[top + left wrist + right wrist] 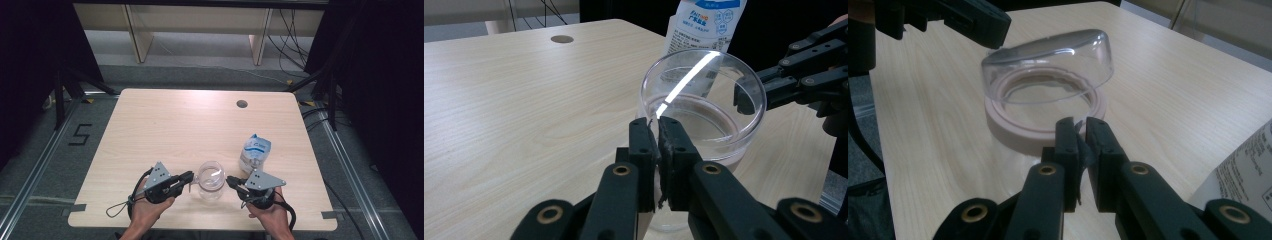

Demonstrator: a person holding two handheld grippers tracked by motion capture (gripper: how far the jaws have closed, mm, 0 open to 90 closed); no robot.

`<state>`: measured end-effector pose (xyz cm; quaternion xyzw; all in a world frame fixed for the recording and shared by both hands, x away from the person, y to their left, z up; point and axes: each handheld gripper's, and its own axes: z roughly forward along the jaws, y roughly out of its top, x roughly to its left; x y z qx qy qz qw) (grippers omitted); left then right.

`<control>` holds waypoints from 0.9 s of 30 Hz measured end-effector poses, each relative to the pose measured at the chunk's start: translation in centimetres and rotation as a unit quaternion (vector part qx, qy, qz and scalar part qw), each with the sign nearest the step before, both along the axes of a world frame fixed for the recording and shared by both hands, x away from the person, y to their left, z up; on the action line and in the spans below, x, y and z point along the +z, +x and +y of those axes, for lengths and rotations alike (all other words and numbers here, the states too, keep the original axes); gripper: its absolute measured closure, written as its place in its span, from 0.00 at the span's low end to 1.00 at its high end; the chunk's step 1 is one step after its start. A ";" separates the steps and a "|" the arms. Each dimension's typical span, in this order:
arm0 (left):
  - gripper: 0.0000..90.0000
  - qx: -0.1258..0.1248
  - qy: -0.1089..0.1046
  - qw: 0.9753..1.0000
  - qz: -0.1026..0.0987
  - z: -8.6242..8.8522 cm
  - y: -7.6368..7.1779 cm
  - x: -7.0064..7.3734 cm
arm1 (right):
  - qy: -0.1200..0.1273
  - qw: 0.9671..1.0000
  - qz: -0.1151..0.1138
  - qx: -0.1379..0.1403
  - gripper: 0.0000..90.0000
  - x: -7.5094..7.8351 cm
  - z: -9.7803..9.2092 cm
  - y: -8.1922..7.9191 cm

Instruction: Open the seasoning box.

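Clear jar (211, 180) sits on the table (165, 125) near its front edge, between both grippers. Left gripper (189, 178) jaws pinch its rim; right gripper (231, 182) jaws nearly together at its opposite rim. Pouch (255, 152) lies behind-right.

A white pouch (255, 152) stands on the wooden table (165, 130).

Left gripper (189, 181): black linkage body, grey three-cornered plate with small dark holes on top, thin black cable looping off rear, on side away from clear jar (210, 179). Right gripper (230, 181): same black build, same grey plate, thicker black cable curling behind, also away from jar. Gripper views: jaws (658, 150) flat black blocks with worn, frayed pads, brass-ringed pivot pins on arms, small dark screw holes. Forearms bare, no sleeves.
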<state>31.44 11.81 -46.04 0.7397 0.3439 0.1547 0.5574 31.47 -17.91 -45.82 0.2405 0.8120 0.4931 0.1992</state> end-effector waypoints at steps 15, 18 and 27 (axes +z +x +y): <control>0.64 -0.008 -0.008 1.000 0.016 1.2 -0.5 0.1 | -0.002 1.000 -0.007 0.017 0.96 1.0 1.6 -0.4; 0.48 -0.009 0.007 1.000 0.012 1.5 -1.0 -0.2 | -0.002 1.000 -0.014 0.022 0.97 1.2 2.0 -0.4; 0.33 0.012 0.029 0.999 0.042 3.1 -2.4 -1.8 | 0.003 0.999 -0.015 0.029 0.97 1.6 2.9 -0.6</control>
